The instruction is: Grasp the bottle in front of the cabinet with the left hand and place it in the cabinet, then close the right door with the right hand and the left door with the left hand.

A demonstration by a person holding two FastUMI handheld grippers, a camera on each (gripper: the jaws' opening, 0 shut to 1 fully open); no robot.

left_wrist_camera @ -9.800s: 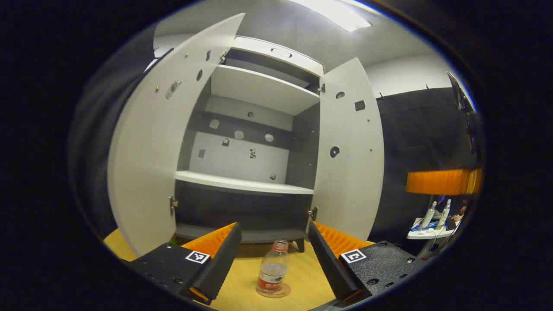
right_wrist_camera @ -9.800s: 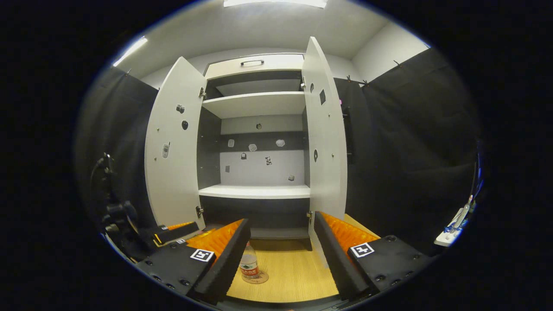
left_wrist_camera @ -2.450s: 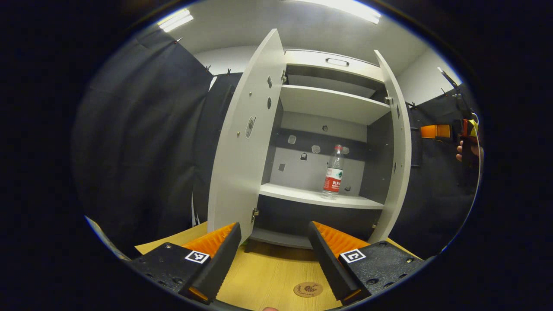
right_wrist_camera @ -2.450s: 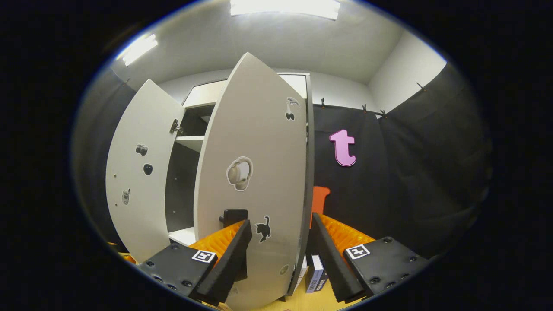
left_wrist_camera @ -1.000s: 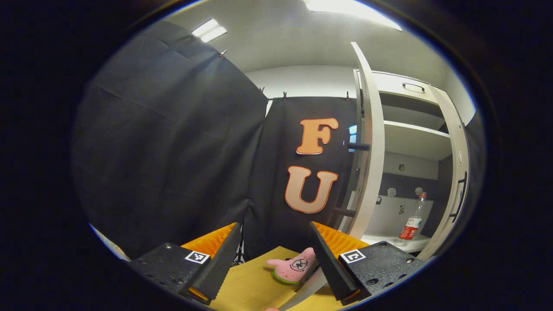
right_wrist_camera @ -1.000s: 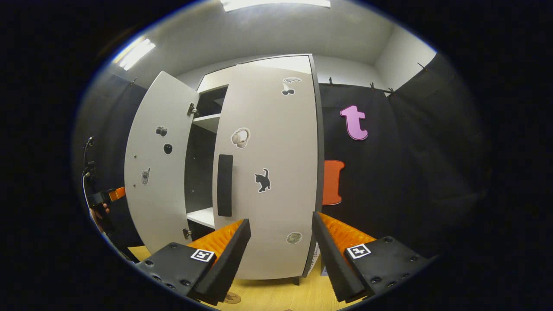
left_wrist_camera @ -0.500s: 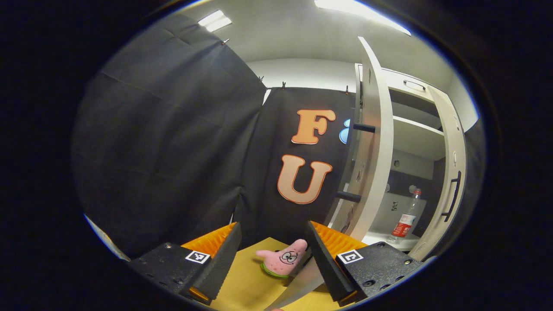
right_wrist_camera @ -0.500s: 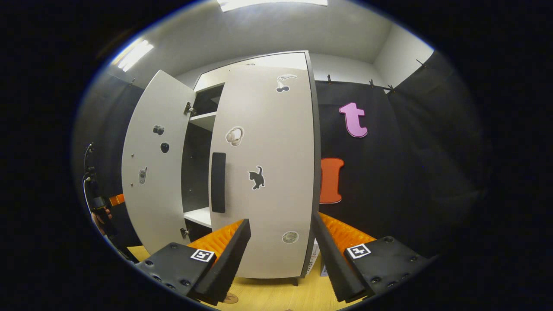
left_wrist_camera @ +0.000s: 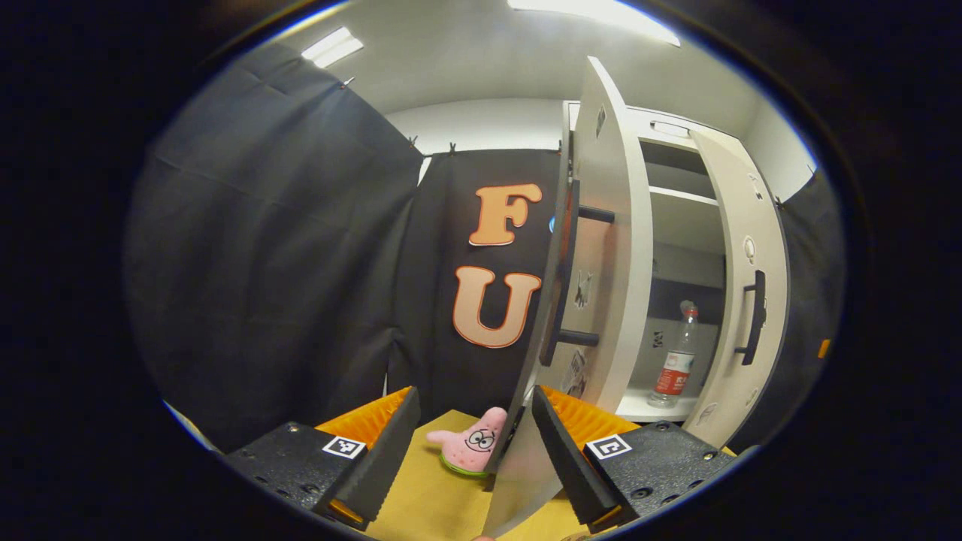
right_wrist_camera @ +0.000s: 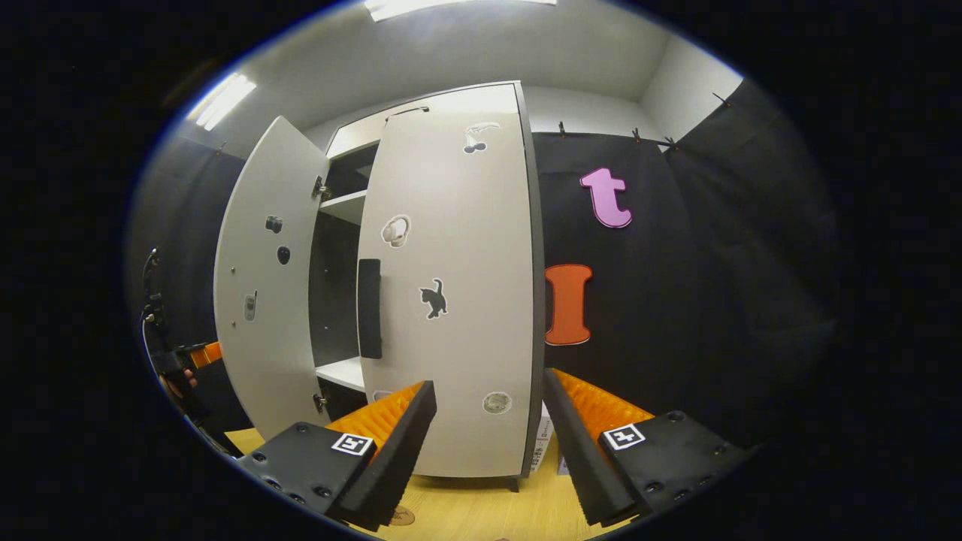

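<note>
Left gripper view first: the left tool [left_wrist_camera: 467,458] sits low and near, its fingers spread wide with nothing between the pads. Between them, on the yellow bench [left_wrist_camera: 428,503], lies a pink star-shaped plush toy [left_wrist_camera: 467,448], just left of the left door's bottom corner. That left door [left_wrist_camera: 601,248] stands partly open, seen almost edge-on, its dark bar handle [left_wrist_camera: 560,282] on the outer face toward the tool. The tool's right finger [left_wrist_camera: 564,458] sits at the foot of the door; whether it touches the panel is hard to call. Further right, through the gap, the cabinet [left_wrist_camera: 673,143] shows its shelves, and there is the bottle [left_wrist_camera: 674,361], upright on the lower shelf [left_wrist_camera: 650,407], red label, red cap, far inside. Right of it, the right door [left_wrist_camera: 744,300] is swung most of the way in, its black handle [left_wrist_camera: 754,319] facing out.

Over to the right gripper view: far left, a hand [right_wrist_camera: 179,382] grips the other tool beside the left door [right_wrist_camera: 263,293], which hangs open with small stickers on its inner face. A dark gap and a slice of shelf [right_wrist_camera: 342,372] show next. Then the right door [right_wrist_camera: 451,293] stands nearly flush with the cabinet front, carrying a handle [right_wrist_camera: 369,308] and a cat sticker [right_wrist_camera: 432,298]. The right tool [right_wrist_camera: 488,458] is near and low in front of it, fingers wide apart, pinching nothing, apart from the door.
</note>
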